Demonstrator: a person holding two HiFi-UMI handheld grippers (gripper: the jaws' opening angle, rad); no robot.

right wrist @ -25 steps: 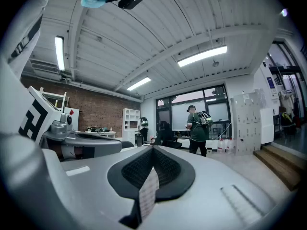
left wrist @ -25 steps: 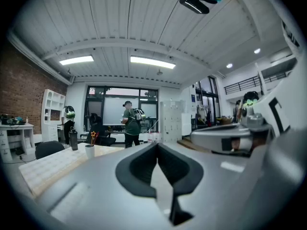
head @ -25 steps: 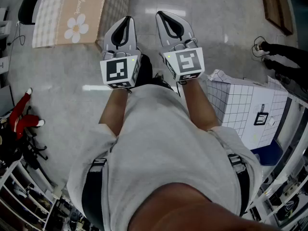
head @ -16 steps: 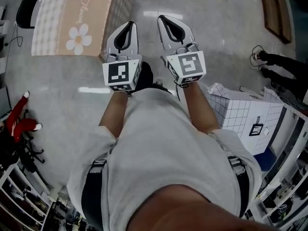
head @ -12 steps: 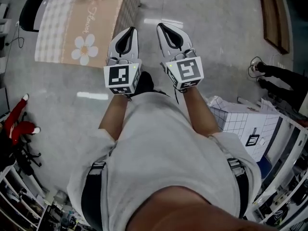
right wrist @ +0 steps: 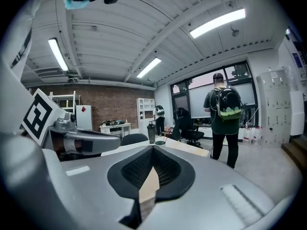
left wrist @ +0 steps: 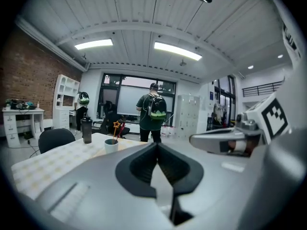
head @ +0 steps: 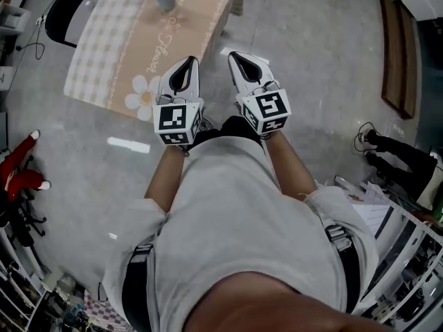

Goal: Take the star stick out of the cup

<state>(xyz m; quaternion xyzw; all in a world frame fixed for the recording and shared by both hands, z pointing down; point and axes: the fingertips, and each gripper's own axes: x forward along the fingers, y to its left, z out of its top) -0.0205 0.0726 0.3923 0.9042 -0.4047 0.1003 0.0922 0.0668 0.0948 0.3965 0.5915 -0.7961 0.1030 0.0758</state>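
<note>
The step in hand is, I judge, the approach. The cup [left wrist: 111,145] stands on the table [head: 138,47] well ahead of the left gripper [left wrist: 156,145] and a little to its left. The star stick [left wrist: 116,126] rises out of it, with a bottle [left wrist: 87,130] further left. To do this well, close in on the table and open one gripper's jaws before arriving. Pinch the stick below the star and lift straight up, while the other gripper steadies the cup. Both arms are bent at the torso, grippers side by side and pointing forward. The left gripper and the right gripper [right wrist: 152,148] have their jaws closed together on nothing.
</note>
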